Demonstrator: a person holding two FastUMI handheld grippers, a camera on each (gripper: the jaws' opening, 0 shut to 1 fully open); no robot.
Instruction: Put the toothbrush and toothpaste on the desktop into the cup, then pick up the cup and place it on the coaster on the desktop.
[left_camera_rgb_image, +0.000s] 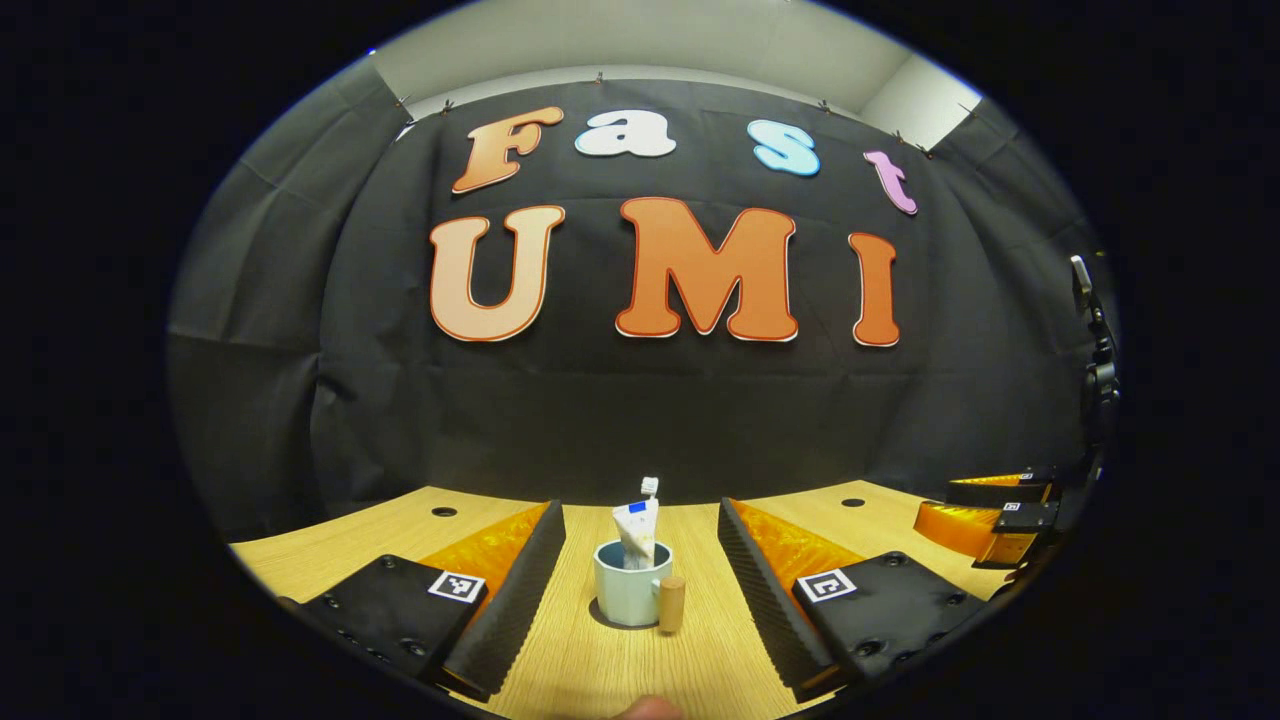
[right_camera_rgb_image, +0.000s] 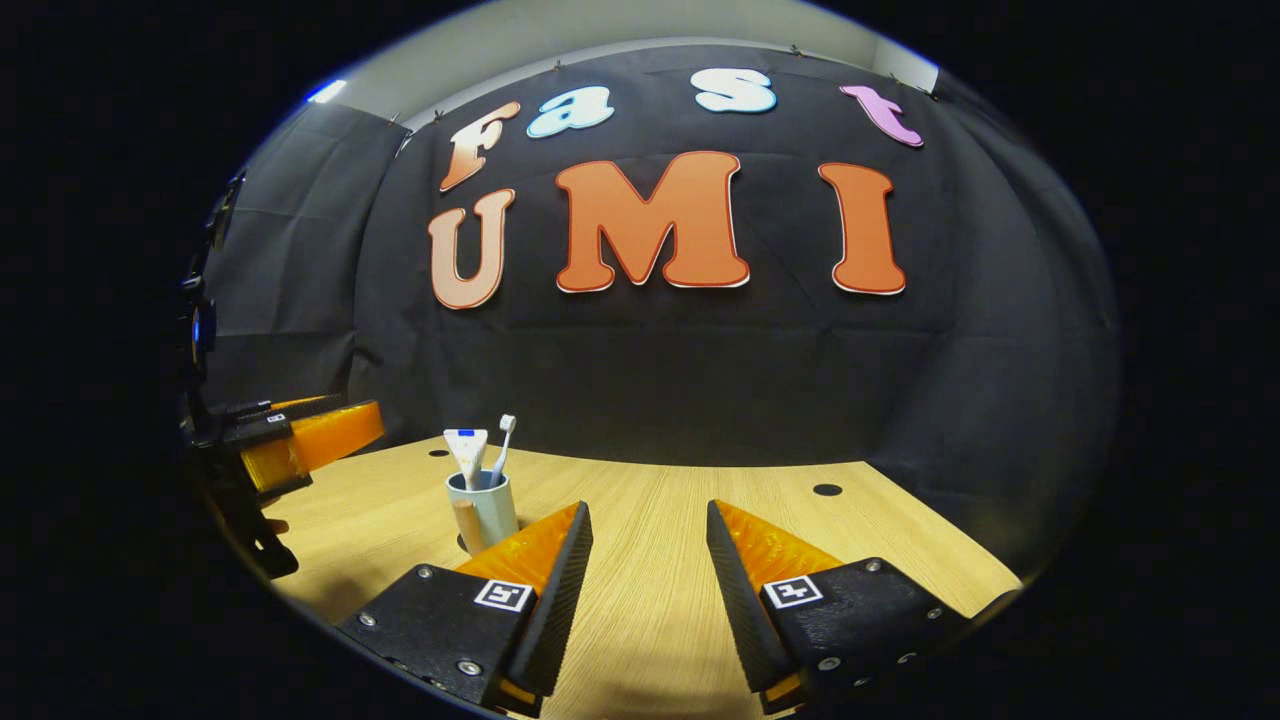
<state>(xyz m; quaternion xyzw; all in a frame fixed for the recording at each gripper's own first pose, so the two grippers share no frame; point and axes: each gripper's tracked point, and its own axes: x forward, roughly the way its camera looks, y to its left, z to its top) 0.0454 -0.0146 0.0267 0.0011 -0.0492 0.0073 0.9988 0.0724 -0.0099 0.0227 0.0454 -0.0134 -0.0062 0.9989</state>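
Observation:
A pale blue cup (left_camera_rgb_image: 628, 592) with a wooden handle (left_camera_rgb_image: 671, 603) stands upright on the wooden desktop (left_camera_rgb_image: 600, 670). A toothpaste tube (left_camera_rgb_image: 637, 535) and a toothbrush (left_camera_rgb_image: 650, 487) stick up out of it. My left gripper (left_camera_rgb_image: 638, 505) is open, and the cup sits between its two fingers without touching either. In the right gripper view the cup (right_camera_rgb_image: 484, 510) stands to the left of my open right gripper (right_camera_rgb_image: 648, 507), with the toothpaste (right_camera_rgb_image: 466, 450) and toothbrush (right_camera_rgb_image: 504, 440) inside. A dark edge shows under the cup's base; I cannot tell if it is the coaster or shadow.
The right gripper (left_camera_rgb_image: 1000, 510) hovers at the desk's far right in the left gripper view. The left gripper (right_camera_rgb_image: 300, 440) appears at the left edge of the right gripper view. Round holes (left_camera_rgb_image: 443, 511) (right_camera_rgb_image: 827, 489) mark the desktop. A camera stand (left_camera_rgb_image: 1095, 340) rises beside the desk.

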